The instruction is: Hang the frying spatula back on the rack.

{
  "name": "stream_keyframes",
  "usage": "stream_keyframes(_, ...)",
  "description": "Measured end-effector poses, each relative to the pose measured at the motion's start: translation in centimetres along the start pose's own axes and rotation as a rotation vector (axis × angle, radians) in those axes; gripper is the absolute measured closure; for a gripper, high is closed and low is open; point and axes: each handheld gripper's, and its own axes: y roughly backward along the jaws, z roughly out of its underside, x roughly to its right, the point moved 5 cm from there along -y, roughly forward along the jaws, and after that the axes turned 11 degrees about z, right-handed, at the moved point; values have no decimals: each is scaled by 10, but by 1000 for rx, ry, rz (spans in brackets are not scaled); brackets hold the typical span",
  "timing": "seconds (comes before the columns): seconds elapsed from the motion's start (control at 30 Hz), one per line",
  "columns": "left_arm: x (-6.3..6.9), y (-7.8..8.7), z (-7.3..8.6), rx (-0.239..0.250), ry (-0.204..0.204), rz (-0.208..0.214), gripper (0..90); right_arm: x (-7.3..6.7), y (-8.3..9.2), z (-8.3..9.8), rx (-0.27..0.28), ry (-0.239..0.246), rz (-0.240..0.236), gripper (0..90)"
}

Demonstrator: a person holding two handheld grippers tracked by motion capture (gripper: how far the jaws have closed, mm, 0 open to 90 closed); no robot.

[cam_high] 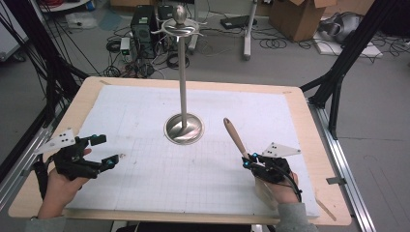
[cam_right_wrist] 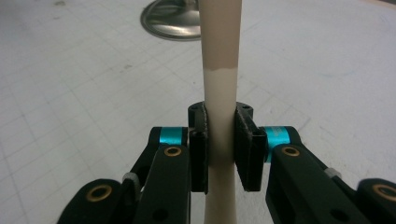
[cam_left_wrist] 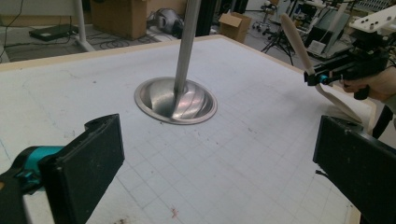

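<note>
A spatula [cam_high: 235, 137] with a brown handle end and a pale cream shaft tilts up from my right gripper [cam_high: 250, 162], which is shut on its shaft. In the right gripper view both pads press the spatula [cam_right_wrist: 222, 46] inside the gripper [cam_right_wrist: 220, 144]. The left gripper view has the spatula [cam_left_wrist: 296, 39] raised, its flat pale blade hanging below that gripper [cam_left_wrist: 355, 70]. A metal stand [cam_high: 183, 129] with a round base, a tall pole and hooks at its top rises mid-table. My left gripper [cam_high: 107, 151] rests open at the left, nothing between its jaws [cam_left_wrist: 219, 168].
A white gridded mat [cam_high: 145, 111] covers the wooden table [cam_high: 309, 125]. The stand's base [cam_left_wrist: 175, 100] lies ahead of the left jaws and also beyond the spatula [cam_right_wrist: 170, 18]. Black frame bars, cables and cardboard boxes [cam_high: 300, 17] stand on the floor behind.
</note>
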Motion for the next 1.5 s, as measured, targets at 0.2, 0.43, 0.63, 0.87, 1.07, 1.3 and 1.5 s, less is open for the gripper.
stream_keyframes(0.2,-1,0,1,-2,5,-7,24,0,4,-8,26,-1,-34,779)
stream_keyframes(0.43,0,1,1,-1,1,-2,24,0,8,-14,46,-9,-53,781)
stream_keyframes(0.63,1,5,-1,11,0,-6,24,0,13,-21,64,-14,-62,781)
stream_keyframes(0.87,1,7,1,9,6,-17,24,2,16,-31,73,-10,-76,781)
stream_keyframes(1.07,2,9,2,10,7,-21,24,4,18,-42,81,-12,-79,781)
stream_keyframes(1.3,4,14,2,15,7,-24,24,6,18,-58,92,-3,-92,781)
stream_keyframes(1.5,4,18,2,19,7,-34,24,6,17,-74,106,15,-104,781)
